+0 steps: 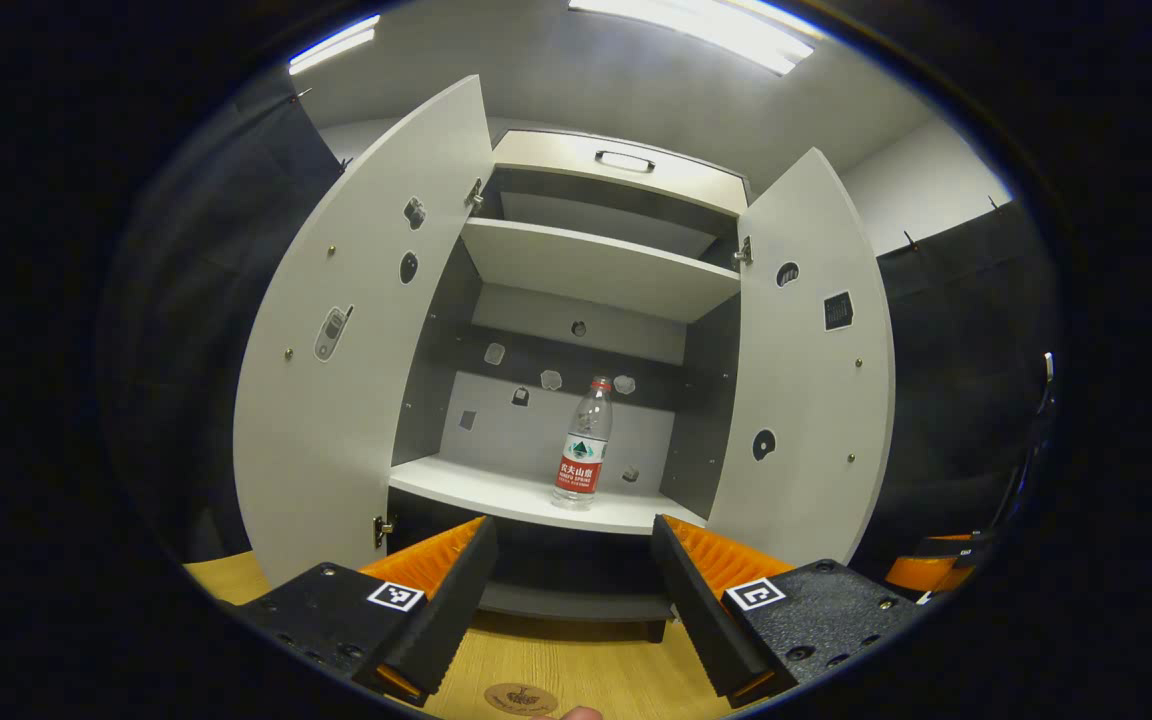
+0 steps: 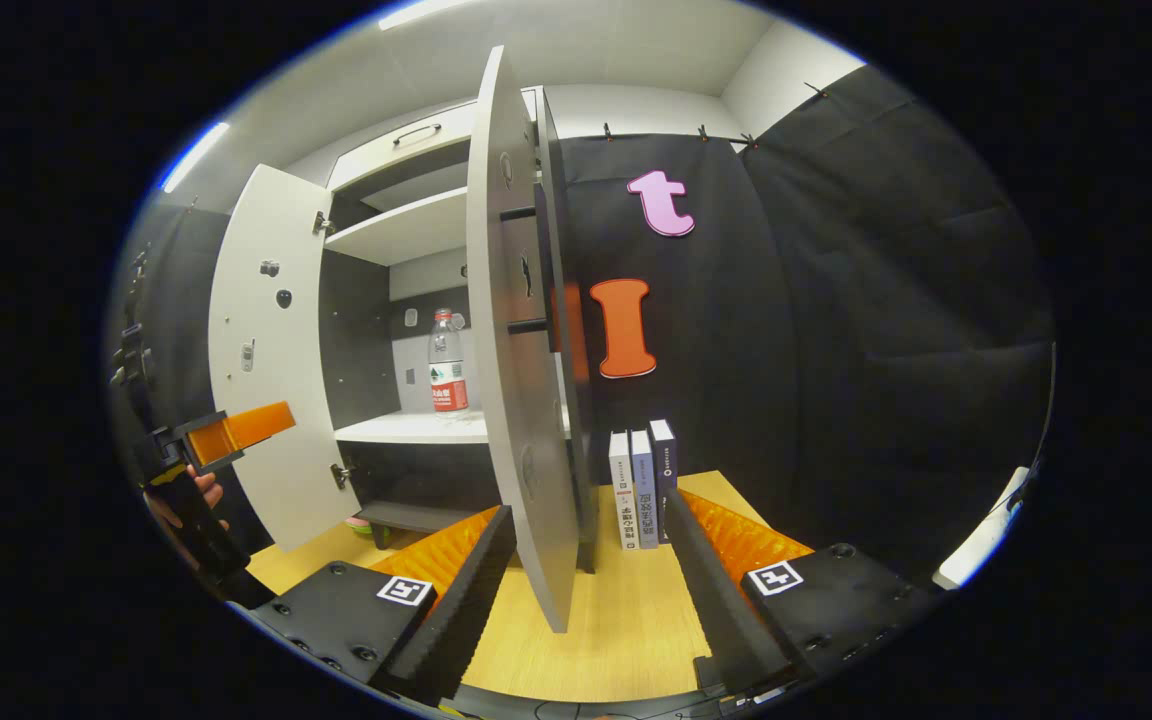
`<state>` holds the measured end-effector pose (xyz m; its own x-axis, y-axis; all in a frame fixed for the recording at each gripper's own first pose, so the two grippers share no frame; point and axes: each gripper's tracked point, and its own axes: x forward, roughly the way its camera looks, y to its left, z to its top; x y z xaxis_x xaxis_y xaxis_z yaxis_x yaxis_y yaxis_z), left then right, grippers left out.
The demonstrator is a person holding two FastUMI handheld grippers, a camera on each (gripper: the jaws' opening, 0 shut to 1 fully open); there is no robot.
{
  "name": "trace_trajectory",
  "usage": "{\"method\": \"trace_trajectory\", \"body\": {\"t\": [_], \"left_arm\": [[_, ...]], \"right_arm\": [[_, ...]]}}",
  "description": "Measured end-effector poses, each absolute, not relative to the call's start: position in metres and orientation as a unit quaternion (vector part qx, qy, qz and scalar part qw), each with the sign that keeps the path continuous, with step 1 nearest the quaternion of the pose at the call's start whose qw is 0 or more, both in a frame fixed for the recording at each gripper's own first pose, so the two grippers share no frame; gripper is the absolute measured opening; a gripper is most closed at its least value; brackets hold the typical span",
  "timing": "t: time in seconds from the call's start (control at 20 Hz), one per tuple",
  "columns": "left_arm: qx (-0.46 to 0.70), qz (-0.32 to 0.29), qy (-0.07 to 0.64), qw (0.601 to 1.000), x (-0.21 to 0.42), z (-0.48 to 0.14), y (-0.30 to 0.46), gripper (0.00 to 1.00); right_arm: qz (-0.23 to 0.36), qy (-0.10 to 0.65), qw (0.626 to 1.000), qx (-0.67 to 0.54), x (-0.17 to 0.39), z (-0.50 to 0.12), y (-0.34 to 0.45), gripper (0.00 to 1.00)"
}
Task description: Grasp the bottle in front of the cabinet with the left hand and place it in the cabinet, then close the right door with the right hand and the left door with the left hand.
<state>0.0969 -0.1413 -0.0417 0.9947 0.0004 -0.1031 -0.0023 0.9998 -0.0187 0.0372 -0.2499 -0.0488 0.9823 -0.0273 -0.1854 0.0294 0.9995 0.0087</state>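
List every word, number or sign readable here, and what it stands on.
No text here is readable.
On the bottle: label print, too small to read.
On the books: spine print, too small to read.
On the table: a round mark, blurred.

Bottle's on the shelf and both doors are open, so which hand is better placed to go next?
Right. The right gripper sits open at the right door's edge, while the left gripper faces the bottle.

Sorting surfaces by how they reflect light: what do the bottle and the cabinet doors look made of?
Bottle: clear thin plastic, glossy, since the back wall shows through it; printed label band. Right door and left door: probably laminated board, matte pale grey, flat with a visible panel edge.
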Motion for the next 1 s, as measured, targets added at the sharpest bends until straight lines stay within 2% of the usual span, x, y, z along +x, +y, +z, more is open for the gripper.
{"method": "trace_trajectory", "body": {"t": [0.3,0.5,0.55,0.6,1.0], "left_arm": [[-0.001,-0.024,0.051,0.998,0.092,-0.042,-0.134,0.94],[-0.021,-0.036,0.065,0.997,0.095,-0.047,-0.122,0.95],[-0.017,-0.034,0.065,0.997,0.095,-0.047,-0.116,0.95],[-0.006,-0.026,0.064,0.998,0.097,-0.048,-0.106,0.95],[0.015,0.018,0.066,0.998,0.096,-0.052,-0.057,0.95]], "right_arm": [[-0.057,0.029,0.998,0.001,0.089,0.041,-0.287,0.98],[-0.084,0.017,0.996,0.004,0.119,0.076,-0.306,0.98],[-0.088,0.016,0.996,-0.003,0.126,0.081,-0.309,0.98],[-0.092,0.017,0.996,-0.012,0.127,0.083,-0.307,0.88],[-0.082,0.013,0.996,-0.017,0.148,0.086,-0.287,0.88]]}}
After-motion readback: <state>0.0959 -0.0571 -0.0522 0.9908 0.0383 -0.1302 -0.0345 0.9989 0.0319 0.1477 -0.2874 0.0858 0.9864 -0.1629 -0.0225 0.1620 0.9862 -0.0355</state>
